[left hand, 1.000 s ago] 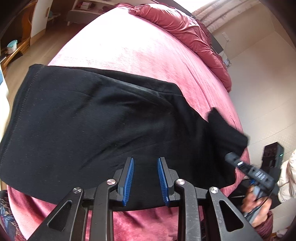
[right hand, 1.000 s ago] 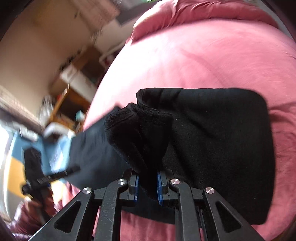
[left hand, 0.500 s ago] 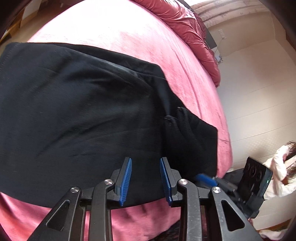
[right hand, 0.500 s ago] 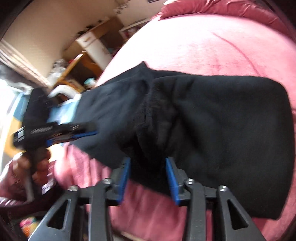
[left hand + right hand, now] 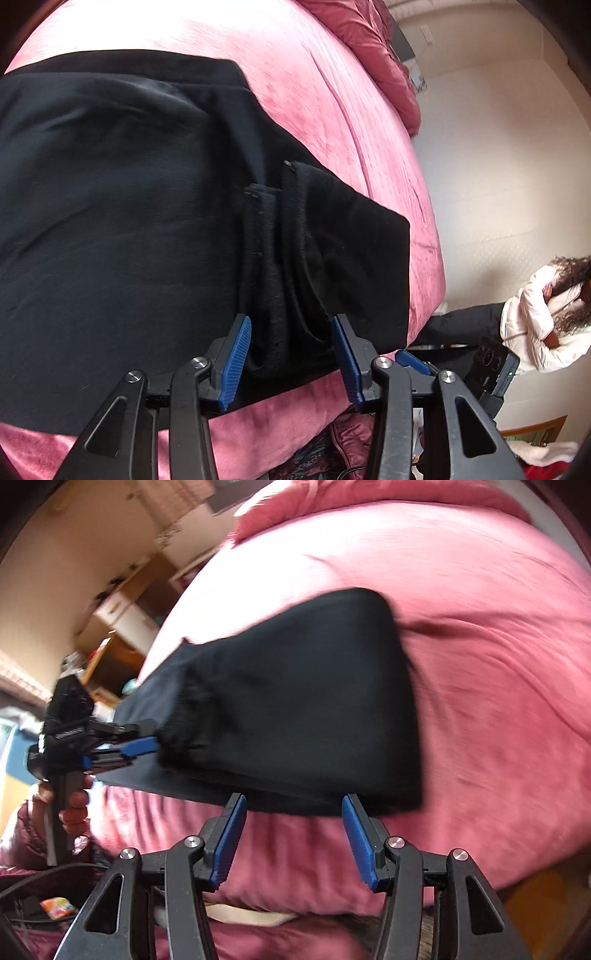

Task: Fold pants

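Black pants lie folded on a pink bed. Their bunched, doubled-over end runs down between the blue pads of my left gripper. That gripper's jaws are opening and the pads stand off the cloth. In the right wrist view the pants form a dark block, with their near edge just past my right gripper. It is open, with only pink cover between its pads. My left gripper shows there at the pants' left end, held by a hand. A blue finger of my right gripper peeks in at the lower right.
A crumpled pink duvet lies at the head of the bed. A person in a white jacket sits by the cream wall beyond the bed's right side. Wooden furniture stands past the far left side. The bed's near edge runs just below both grippers.
My right gripper let go of the bunched pant end, which now lies on the pants, and drew back to the near edge. My left gripper slid right to that end, its jaws widening.
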